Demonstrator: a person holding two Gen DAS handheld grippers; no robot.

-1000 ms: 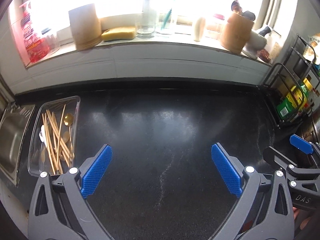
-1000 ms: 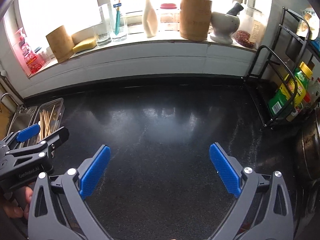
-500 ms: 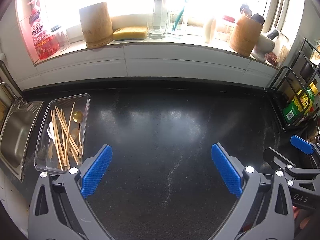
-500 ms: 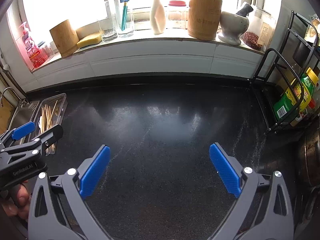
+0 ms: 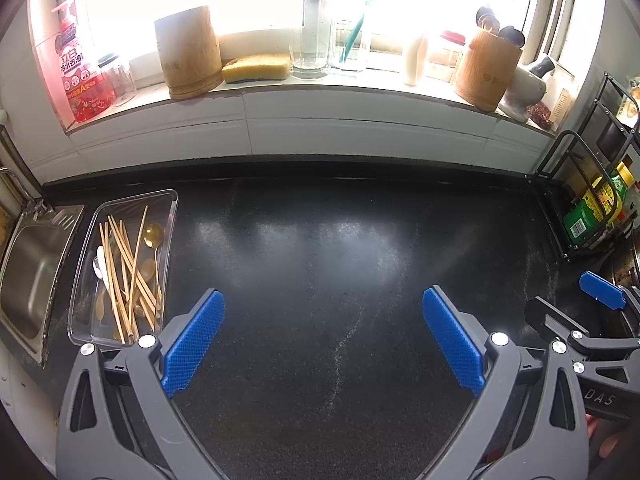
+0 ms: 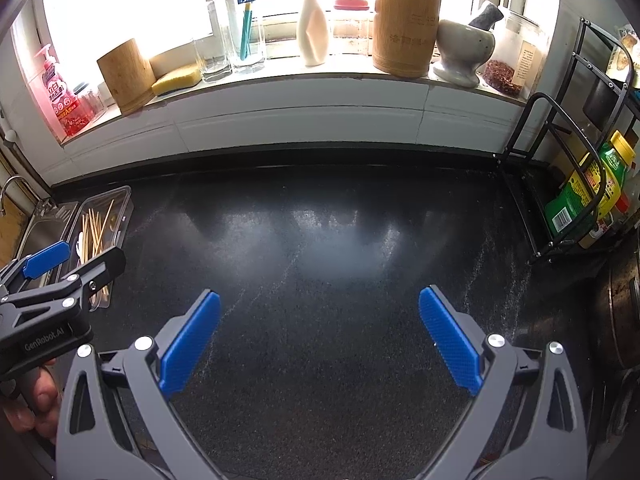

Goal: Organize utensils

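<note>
A clear plastic tray (image 5: pixel 170 216) lies at the left of the black counter, beside the sink. It holds several wooden chopsticks (image 5: pixel 124 264), a gold spoon (image 5: pixel 153 236) and a white spoon (image 5: pixel 100 264). The tray also shows in the right wrist view (image 6: pixel 124 208). My left gripper (image 5: pixel 322 320) is open and empty, above the counter just right of the tray. My right gripper (image 6: pixel 318 316) is open and empty over the middle of the counter. An empty bamboo holder (image 5: pixel 188 54) and a bamboo holder with spoons (image 6: pixel 406 30) stand on the windowsill.
A steel sink (image 5: pixel 24 272) lies at the far left. The sill carries a soap bottle (image 5: pixel 74 72), sponge (image 5: pixel 256 68), glasses (image 6: pixel 228 40), white bottle (image 6: pixel 314 20) and mortar (image 6: pixel 460 50). A black wire rack (image 6: pixel 560 184) with bottles stands at the right.
Both cameras have pulled back and risen a little. The tray now sits further into the left wrist view. Both grippers stay open.
</note>
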